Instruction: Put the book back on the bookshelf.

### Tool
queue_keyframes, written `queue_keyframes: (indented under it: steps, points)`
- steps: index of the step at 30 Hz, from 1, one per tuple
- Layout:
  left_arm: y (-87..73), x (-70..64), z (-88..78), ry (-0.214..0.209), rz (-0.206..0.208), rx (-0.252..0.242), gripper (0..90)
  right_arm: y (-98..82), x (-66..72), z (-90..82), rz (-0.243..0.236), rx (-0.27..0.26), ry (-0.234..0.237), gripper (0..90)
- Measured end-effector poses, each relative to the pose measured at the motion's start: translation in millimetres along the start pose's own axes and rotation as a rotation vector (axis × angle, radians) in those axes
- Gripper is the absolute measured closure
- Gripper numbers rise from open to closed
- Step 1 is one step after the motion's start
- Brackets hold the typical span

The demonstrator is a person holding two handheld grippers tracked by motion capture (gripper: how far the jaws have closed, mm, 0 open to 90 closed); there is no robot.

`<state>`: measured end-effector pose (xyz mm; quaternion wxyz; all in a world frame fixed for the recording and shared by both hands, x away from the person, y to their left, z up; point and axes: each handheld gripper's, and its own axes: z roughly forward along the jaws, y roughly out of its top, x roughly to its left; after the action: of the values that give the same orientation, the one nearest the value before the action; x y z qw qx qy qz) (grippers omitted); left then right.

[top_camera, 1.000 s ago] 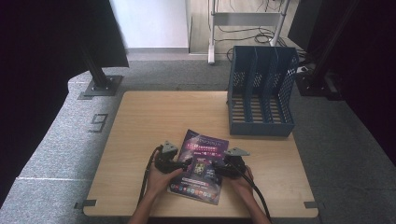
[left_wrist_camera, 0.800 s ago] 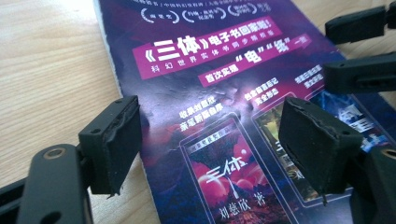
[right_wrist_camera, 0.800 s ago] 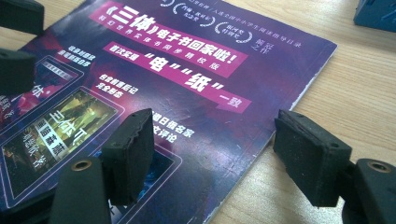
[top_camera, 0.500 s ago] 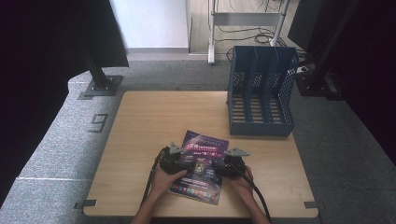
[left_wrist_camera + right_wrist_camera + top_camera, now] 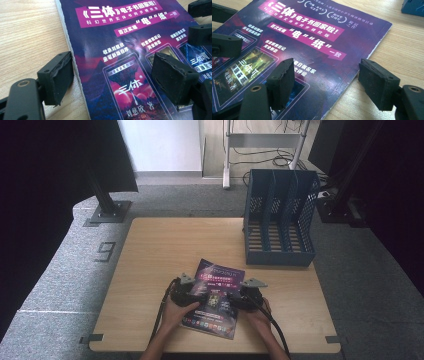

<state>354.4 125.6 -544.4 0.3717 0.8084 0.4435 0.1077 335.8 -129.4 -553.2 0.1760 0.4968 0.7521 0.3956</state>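
- Both grippers have closed in on the purple book [image 5: 215,297] since a second ago, the left gripper [image 5: 192,292] sliding rightward over its edge.
- Lying flat near the table's [image 5: 165,250] front edge, the book is flanked from both sides, likely for a two-handed lift toward the blue file rack [image 5: 280,220].
- Left jaws gape wide, straddling the book's spine edge, gripping nothing.
- Right gripper [image 5: 240,297] likewise wide open across the opposite edge, empty.

A light wooden table [image 5: 165,250] stands on grey speckled carpet [image 5: 65,270]. Black curtains [image 5: 45,175] hang left and right. A white wall [image 5: 160,145] lies far.
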Motion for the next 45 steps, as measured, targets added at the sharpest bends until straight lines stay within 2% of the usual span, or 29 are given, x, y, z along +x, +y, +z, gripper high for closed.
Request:
queue_keyframes:
  steps: [4,9,16,19,23,29,39,42,45]
  points:
    - [-0.3,5.5,-2.8,-0.036,-0.057,-0.012,21.3,0.0,0.0,0.0,0.0,0.0,0.0,28.7]
    - [-0.1,5.3,-4.5,-0.043,-0.084,-0.015,22.6,-0.1,-0.2,0.0,0.0,0.0,0.001,28.7]
    - [1.9,6.1,-12.8,-0.079,-0.098,-0.037,23.4,-0.4,-1.1,-0.6,0.001,0.0,0.003,29.1]
    - [2.3,6.1,-15.2,-0.09,-0.09,-0.045,24.0,-0.5,-1.1,-0.8,0.003,0.0,0.003,29.3]
    - [3.4,8.0,-20.2,-0.13,-0.107,-0.065,24.4,-0.5,-1.2,-0.9,0.006,0.001,0.002,29.3]
    - [5.7,5.4,-23.9,-0.133,-0.102,-0.069,25.6,-0.5,-2.2,-1.0,0.003,0.001,0.006,29.3]
    - [7.1,7.1,-27.8,-0.163,-0.101,-0.086,28.4,-0.6,-2.5,-1.2,0.001,0.001,0.006,29.4]
    - [7.4,7.7,-29.1,-0.181,-0.101,-0.099,28.9,-0.6,-2.5,-1.2,0.002,0.001,0.006,29.4]
    - [7.9,9.2,-30.6,-0.211,-0.12,-0.109,30.0,-0.7,-2.6,-1.3,0.002,0.001,0.005,29.4]
